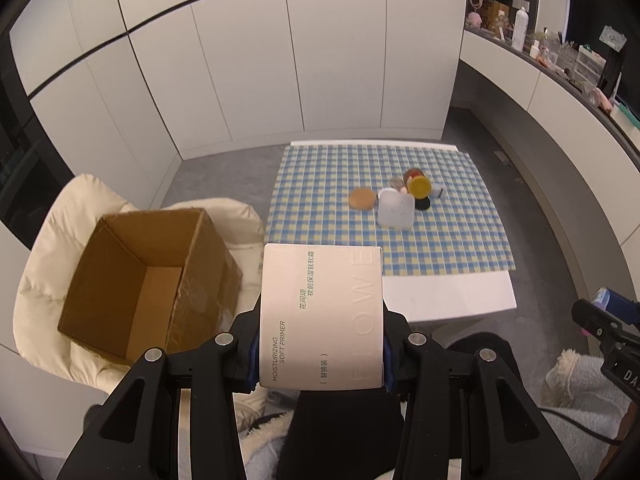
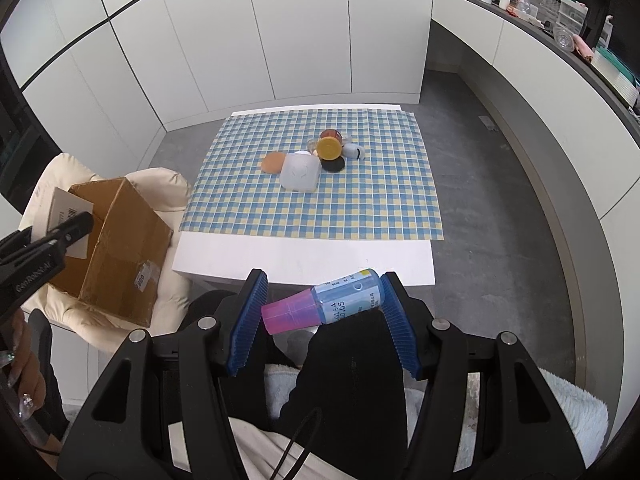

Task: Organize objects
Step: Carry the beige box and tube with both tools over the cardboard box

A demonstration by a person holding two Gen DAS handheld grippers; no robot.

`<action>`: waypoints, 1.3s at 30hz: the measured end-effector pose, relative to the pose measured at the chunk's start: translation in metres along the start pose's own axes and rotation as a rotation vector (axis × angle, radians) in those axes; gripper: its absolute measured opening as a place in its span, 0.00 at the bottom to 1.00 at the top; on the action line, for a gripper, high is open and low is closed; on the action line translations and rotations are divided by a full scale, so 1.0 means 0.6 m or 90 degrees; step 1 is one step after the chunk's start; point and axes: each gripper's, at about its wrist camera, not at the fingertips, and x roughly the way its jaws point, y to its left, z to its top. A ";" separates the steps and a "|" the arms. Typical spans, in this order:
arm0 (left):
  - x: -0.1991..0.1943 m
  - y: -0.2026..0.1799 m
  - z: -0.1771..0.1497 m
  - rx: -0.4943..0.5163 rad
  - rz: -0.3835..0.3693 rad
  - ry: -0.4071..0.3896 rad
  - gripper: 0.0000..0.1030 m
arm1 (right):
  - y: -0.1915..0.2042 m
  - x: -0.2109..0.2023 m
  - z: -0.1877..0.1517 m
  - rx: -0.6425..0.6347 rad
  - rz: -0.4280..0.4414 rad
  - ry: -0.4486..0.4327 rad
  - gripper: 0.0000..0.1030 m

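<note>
My left gripper (image 1: 320, 352) is shut on a pale primer box (image 1: 320, 316), held in the air to the right of an open cardboard box (image 1: 148, 280). My right gripper (image 2: 324, 312) is shut on a small blue bottle with a pink cap (image 2: 324, 306), held crosswise in front of the table's near edge. The cardboard box (image 2: 116, 248) sits on a cream cushioned chair (image 2: 48, 176). In the right wrist view the left gripper (image 2: 44, 248) holds the primer box (image 2: 70, 216) at the cardboard box's opening. A cluster of small items lies on the checked cloth (image 2: 320, 204).
The cluster holds a frosted white case (image 2: 300, 170), an orange puff (image 2: 274, 162), a yellow-lidded jar (image 2: 329, 148), a black disc (image 2: 333, 165) and a small white object (image 2: 354, 151). White cabinets stand behind the low table (image 2: 304, 256). A cluttered counter (image 2: 560, 20) runs along the right.
</note>
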 end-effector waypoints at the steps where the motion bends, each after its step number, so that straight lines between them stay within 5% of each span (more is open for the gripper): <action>1: 0.001 -0.001 -0.005 0.002 0.000 0.002 0.42 | 0.000 -0.001 -0.003 0.000 0.000 -0.001 0.59; 39: 0.028 0.022 -0.086 -0.011 -0.031 0.068 0.42 | -0.032 0.019 -0.121 0.012 -0.017 0.066 0.59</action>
